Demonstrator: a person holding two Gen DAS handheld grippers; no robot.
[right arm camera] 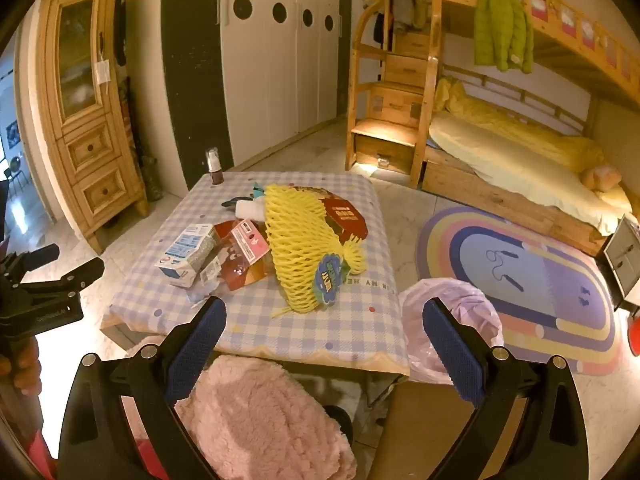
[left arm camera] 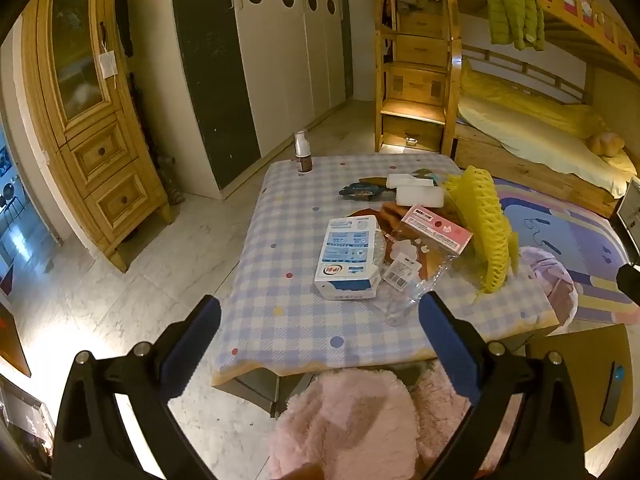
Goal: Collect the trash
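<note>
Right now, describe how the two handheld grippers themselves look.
Both the left gripper and right gripper have glossy black angular plastic frames, silver round bolts at the joints and textured dark-blue rectangular finger pads. From the right wrist view, the left gripper's black body carries small grey lettering.

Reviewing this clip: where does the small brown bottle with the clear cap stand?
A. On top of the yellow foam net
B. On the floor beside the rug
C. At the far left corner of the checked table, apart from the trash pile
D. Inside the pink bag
C. The bottle stands upright at the table's far left corner, apart from the pile.
</note>
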